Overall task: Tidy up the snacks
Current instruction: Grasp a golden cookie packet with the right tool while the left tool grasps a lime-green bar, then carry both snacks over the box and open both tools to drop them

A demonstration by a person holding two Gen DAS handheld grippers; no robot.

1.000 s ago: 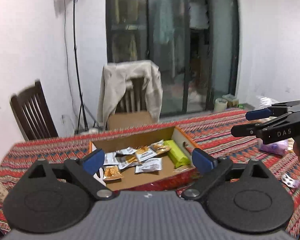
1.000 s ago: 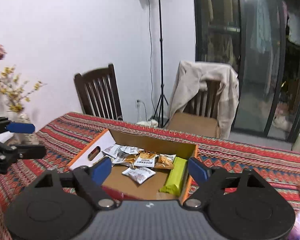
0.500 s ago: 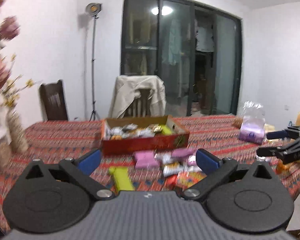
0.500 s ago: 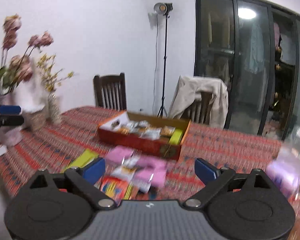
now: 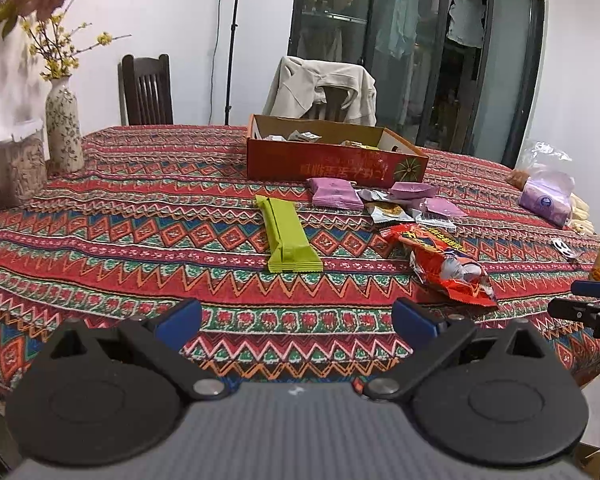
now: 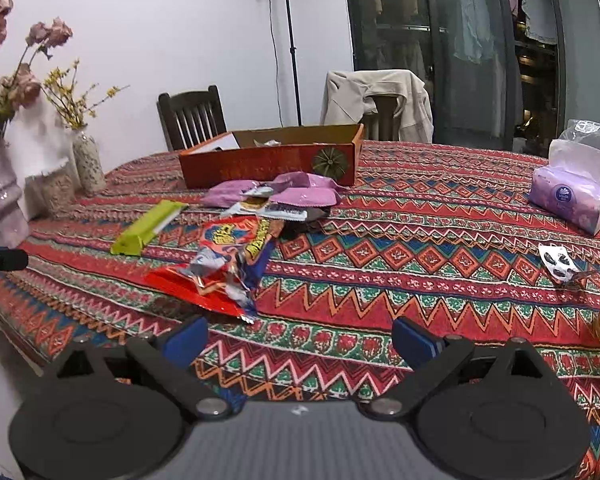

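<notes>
1. Two tools hover empty over the patterned tablecloth (image 5: 148, 216): the left gripper (image 5: 296, 318) is spread wide, and the right gripper (image 6: 300, 338) has just been opening, nothing between its jaws.
2. Likely next pick: the green snack bar (image 5: 286, 232), lying flat near the red cardboard box (image 5: 332, 162) (some packets already inside).
3. Best approach, I judge: close across its narrow width.
4. Its long axis runs toward the box, slightly angled in the left view.

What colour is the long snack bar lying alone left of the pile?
Lime green snack bar, plain wrapper; clearest in the left wrist view.
</notes>
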